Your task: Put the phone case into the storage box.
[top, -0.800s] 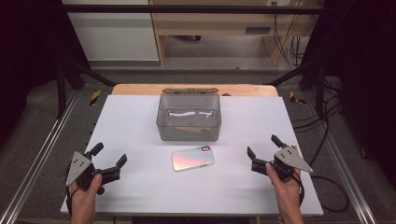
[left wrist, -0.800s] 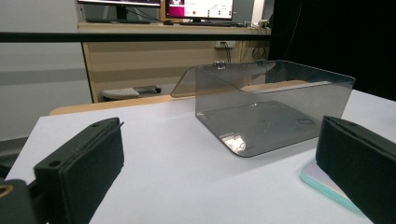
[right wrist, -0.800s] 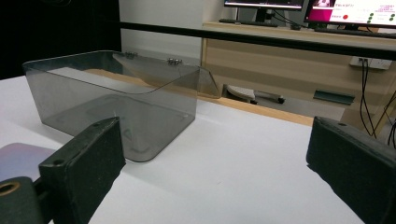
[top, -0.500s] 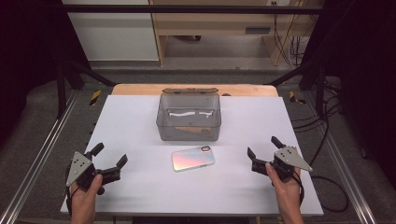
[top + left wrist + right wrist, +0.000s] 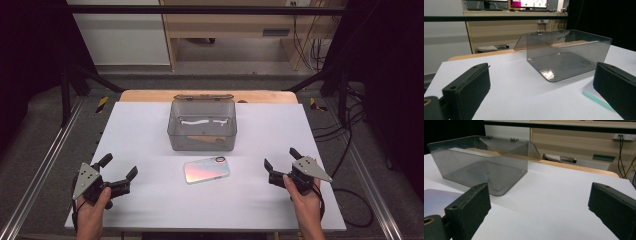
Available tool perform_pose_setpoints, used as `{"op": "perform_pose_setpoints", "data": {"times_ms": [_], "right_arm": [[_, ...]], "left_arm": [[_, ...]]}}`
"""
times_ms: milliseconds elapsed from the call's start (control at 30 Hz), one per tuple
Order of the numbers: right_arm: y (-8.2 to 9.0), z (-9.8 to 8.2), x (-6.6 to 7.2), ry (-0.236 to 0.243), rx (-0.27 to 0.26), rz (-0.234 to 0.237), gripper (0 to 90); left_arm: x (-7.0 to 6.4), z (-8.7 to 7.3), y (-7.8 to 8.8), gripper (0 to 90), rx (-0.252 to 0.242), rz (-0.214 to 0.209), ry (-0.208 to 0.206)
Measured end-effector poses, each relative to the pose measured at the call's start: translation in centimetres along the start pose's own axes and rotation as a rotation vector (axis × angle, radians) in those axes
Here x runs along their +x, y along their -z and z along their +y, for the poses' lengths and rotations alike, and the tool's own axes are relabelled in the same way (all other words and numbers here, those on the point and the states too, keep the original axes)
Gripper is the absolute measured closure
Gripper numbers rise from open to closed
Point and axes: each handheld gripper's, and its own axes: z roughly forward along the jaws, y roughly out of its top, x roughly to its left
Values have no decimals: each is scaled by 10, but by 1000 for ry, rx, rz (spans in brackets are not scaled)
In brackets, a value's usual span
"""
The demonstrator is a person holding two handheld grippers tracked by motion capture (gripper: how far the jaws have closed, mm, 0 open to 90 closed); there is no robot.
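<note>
Nothing has shifted since the earlier frames: both hands, the phone and the box sit where they were. At the left, the left gripper (image 5: pixel 119 169) rests low over the near-left part of the white tabletop (image 5: pixel 140 125), its fingers (image 5: pixel 466 87) spread wide with nothing between them. In the middle, the phone (image 5: pixel 207 170) lies flat, back side up with its iridescent case showing, just in front of the clear smoky plastic box (image 5: pixel 202 126); the box stands open, its hinged lid tipped back toward the far edge. Phone and box are near each other but apart. At the right, the right gripper (image 5: pixel 281 161) hovers near the tabletop's right side, its fingers (image 5: pixel 469 207) also wide apart and empty, well clear of the phone.
</note>
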Motion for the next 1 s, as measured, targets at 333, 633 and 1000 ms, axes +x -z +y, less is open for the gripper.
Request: {"op": "perform_pose_setpoints", "data": {"times_ms": [333, 633, 1000], "right_arm": [[-4, -1, 7, -4, 28, 19, 43], [-8, 0, 14, -16, 50, 41, 39], [-11, -1, 21, -8, 64, 67, 39]], "left_arm": [[-1, 0, -1, 13, 6, -5, -4], [-2, 0, -2, 13, 7, -6, -7], [-3, -1, -3, 12, 15, -11, -13]]}}
